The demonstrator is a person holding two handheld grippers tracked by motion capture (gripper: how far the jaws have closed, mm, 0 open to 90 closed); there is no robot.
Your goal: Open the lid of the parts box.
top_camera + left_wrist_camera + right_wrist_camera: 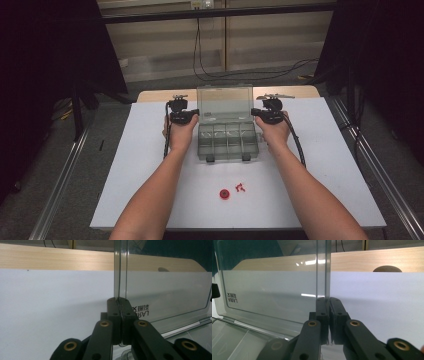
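Inspection taken left to right, with every place referred to the clear plastic compartment box (226,142), which sits at the middle of the white table sheet (125,165), its lid (224,102) standing upright along the far, hinged edge. To the left of the box, the left gripper (192,116) is clamped on the lid's left side edge; in the left gripper view its jaws stand pressed together on the thin clear panel (120,277), which rises straight out from between them. The box's divided tray lies open on the near side of the lid, its two latches facing the person. To the right of the box, the right gripper (257,114) is likewise closed on the lid's right side edge, the panel (322,272) pinched between its jaws. The governing relation: the lid's long axis runs left to right, from one gripper to the other, so the hinge line lies between and just below both grips, and each hand is equally near its own end. In my judgement, any swing of the lid about that hinge requires both hands to move together, or the panel will twist. Near of the box, apart from it, lie a red round part (224,194) and small red pieces (240,188), untouched.
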